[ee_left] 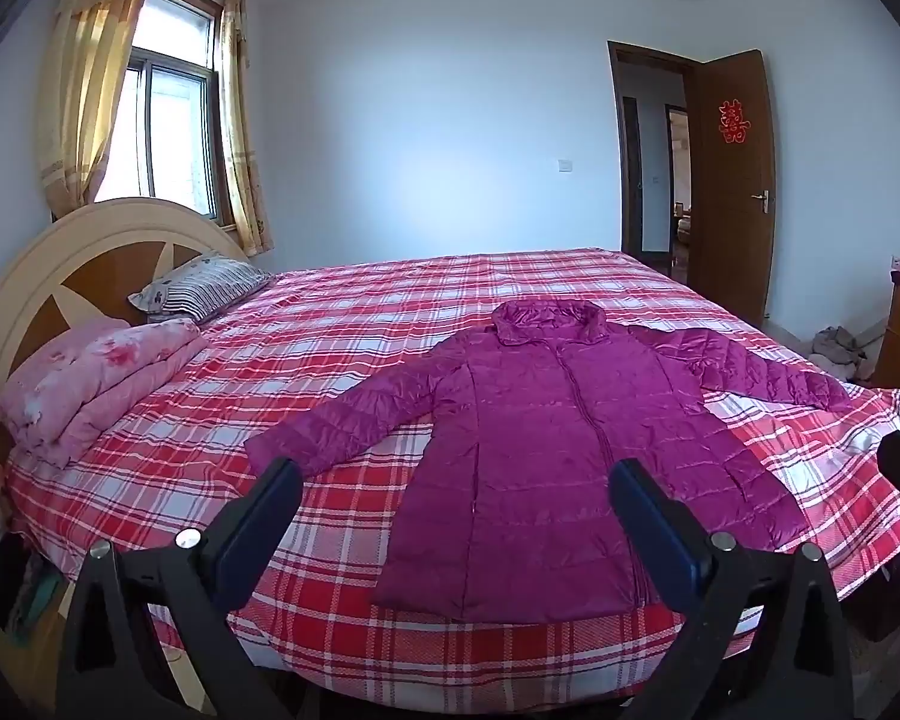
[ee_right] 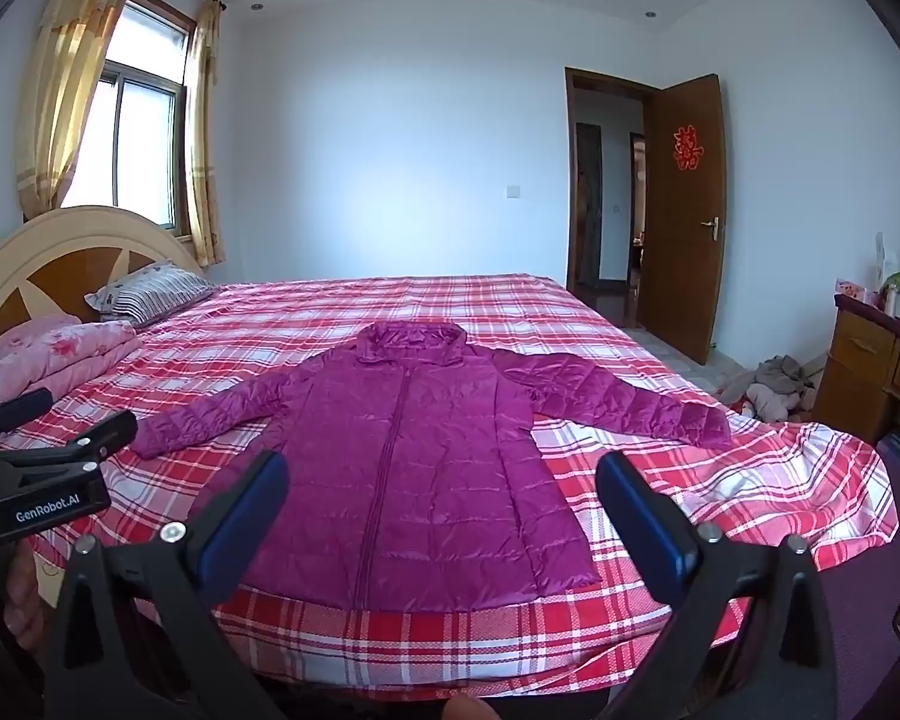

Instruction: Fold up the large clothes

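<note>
Tongs on both sides hang spread and empty short of the bed's near edge: left tongs (ee_left: 453,495), right tongs (ee_right: 441,489). Beyond them the shiny magenta quilted puffer coat (ee_right: 414,456) lies flat, sleeves out, on the red-and-white plaid bedsheet (ee_right: 690,510). Slippery padded fabric could slide from a shallow pinch, or the sheet could get nipped too.
</note>
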Tool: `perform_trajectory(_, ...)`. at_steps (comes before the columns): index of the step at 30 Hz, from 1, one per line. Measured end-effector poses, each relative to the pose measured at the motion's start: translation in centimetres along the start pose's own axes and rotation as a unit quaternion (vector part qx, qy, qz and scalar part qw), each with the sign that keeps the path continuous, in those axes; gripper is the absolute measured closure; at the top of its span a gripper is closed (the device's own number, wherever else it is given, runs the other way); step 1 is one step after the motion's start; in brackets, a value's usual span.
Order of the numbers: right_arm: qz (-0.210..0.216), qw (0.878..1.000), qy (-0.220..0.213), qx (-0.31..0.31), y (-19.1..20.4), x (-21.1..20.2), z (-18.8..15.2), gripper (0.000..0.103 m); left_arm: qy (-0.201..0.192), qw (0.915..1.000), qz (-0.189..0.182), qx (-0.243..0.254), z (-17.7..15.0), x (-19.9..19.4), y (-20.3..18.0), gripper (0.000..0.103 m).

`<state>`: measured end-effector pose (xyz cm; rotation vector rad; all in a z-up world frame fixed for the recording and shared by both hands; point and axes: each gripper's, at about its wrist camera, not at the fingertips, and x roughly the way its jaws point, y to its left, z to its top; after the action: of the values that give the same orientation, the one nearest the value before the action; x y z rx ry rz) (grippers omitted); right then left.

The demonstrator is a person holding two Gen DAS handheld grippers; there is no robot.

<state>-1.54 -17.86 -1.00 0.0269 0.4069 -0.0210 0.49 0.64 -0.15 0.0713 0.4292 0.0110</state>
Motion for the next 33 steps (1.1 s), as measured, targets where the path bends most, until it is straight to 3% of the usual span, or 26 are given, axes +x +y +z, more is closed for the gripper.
perform_trajectory(33,0.005,1.000,0.015,0.002,0.4,0.8,-0.1,0.000,-0.003,0.9998,0.007,-0.017,0.1,0.3,1.2,0.001)
